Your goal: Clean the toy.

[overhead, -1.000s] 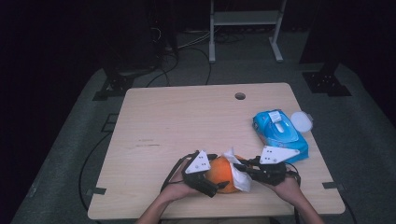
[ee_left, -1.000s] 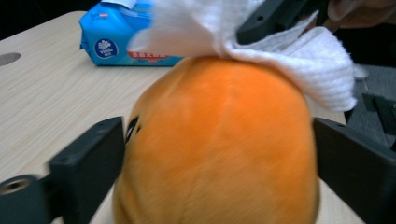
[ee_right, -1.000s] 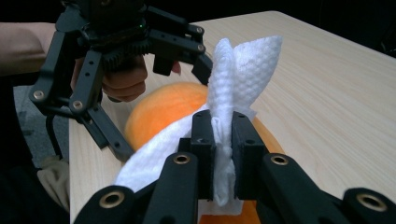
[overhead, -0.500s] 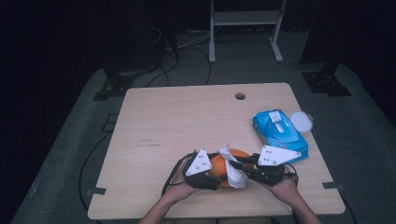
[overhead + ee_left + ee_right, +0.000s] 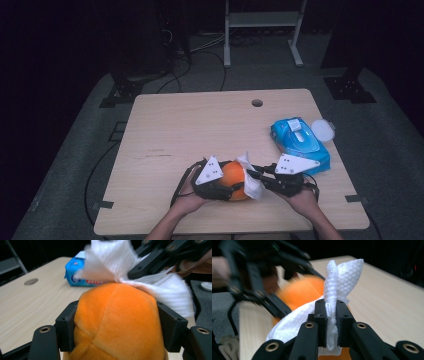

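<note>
An orange plush ball (image 5: 232, 176) is near the table's front edge. My left gripper (image 5: 236, 189) is shut on it; its jaws have just been closing, and both pads press its sides in the left gripper view (image 5: 119, 325). The ball (image 5: 117, 320) bulges between them. My right gripper (image 5: 250, 174) comes in from the right, shut on a white wipe (image 5: 251, 185). The wipe (image 5: 110, 260) lies against the top and right side of the ball. In the right gripper view the gripper (image 5: 331, 312) pinches the folded wipe (image 5: 337, 282), with the ball (image 5: 304, 293) blurred behind it.
A blue pack of wet wipes (image 5: 300, 142) lies at the right of the wooden table (image 5: 200, 125), with a round white lid (image 5: 322, 130) beside it. A cable hole (image 5: 257, 103) sits near the far edge. A metal stand (image 5: 260, 30) and cables are on the floor beyond.
My left gripper's jaws went from wide around the orange ball to closed on it, and the ball rose slightly. The right gripper with the wipe stayed against the ball.
</note>
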`<action>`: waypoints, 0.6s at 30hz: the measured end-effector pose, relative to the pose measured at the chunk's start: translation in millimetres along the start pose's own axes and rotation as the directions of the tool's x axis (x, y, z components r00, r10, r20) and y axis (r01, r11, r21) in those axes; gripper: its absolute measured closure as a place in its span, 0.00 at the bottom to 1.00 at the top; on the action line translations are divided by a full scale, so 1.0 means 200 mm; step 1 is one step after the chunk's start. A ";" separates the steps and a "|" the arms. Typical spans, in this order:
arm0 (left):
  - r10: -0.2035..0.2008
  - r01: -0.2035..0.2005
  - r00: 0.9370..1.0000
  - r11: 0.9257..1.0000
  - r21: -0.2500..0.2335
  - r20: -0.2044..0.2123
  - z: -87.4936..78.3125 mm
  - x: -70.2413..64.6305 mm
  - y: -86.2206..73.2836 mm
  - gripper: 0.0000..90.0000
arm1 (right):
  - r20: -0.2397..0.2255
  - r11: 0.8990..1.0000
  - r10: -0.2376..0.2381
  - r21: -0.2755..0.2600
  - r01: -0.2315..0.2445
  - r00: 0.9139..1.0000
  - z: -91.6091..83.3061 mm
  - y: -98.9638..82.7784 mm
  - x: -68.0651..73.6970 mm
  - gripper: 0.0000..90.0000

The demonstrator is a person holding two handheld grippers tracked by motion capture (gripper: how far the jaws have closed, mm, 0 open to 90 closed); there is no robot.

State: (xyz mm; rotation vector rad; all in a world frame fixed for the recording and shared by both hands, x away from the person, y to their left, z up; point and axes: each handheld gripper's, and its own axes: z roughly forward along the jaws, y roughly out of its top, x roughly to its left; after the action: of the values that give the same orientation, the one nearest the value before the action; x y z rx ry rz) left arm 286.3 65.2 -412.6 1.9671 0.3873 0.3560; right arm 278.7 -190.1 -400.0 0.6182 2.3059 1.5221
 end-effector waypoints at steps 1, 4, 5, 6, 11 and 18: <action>-0.001 0.001 1.000 1.000 0.000 0.001 0.00 0.00 0.00 0.33 | 0.000 1.000 0.016 0.004 -0.016 1.000 0.00 -0.01 0.00 0.89; -0.015 0.015 1.000 1.000 -0.012 0.025 0.01 0.00 0.01 0.30 | -0.055 0.997 0.057 -0.058 -0.060 0.997 0.00 0.03 0.03 0.89; -0.015 0.015 1.000 1.000 -0.009 0.024 0.01 0.00 0.00 0.28 | -0.061 0.996 0.058 -0.065 -0.062 0.996 0.00 0.04 0.04 0.89; -0.015 0.015 1.000 1.000 0.012 0.023 0.03 0.00 0.00 0.25 | -0.050 0.997 0.044 -0.056 -0.046 0.998 0.01 0.04 0.05 0.90; -0.040 0.040 0.996 0.999 0.007 0.081 0.03 0.03 -0.03 0.13 | -0.052 0.998 0.062 -0.017 -0.063 0.997 0.05 -0.04 0.02 0.90; -0.053 0.058 0.988 0.998 -0.028 0.144 0.01 0.09 -0.07 0.11 | -0.023 0.999 0.034 -0.010 -0.034 0.999 0.04 -0.04 0.01 0.90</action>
State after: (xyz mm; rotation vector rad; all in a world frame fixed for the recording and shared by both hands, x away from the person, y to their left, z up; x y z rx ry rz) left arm 301.4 77.3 -425.5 1.9332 0.3414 0.1832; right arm 278.4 -185.4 -411.3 0.6438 2.3144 1.5635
